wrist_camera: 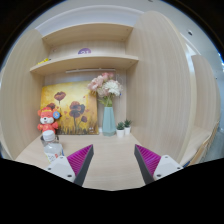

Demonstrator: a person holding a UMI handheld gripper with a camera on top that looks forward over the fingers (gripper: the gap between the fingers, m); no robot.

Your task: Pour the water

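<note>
I am looking along the gripper point(113, 160) over a pale wooden tabletop point(110, 148), toward a pale wooden wall unit with a shelf point(85, 64). Beyond the fingers a yellow flower painting point(70, 107) is leaning, beside it a tall pale-blue vase with pink and white flowers point(107, 112), then a small potted plant point(122, 127). Ahead to the left an orange and white toy figure point(46, 123) is standing. The fingers are standing spread, holding nothing. I am seeing no water vessel, so its place, weight and grip point I cannot judge.
</note>
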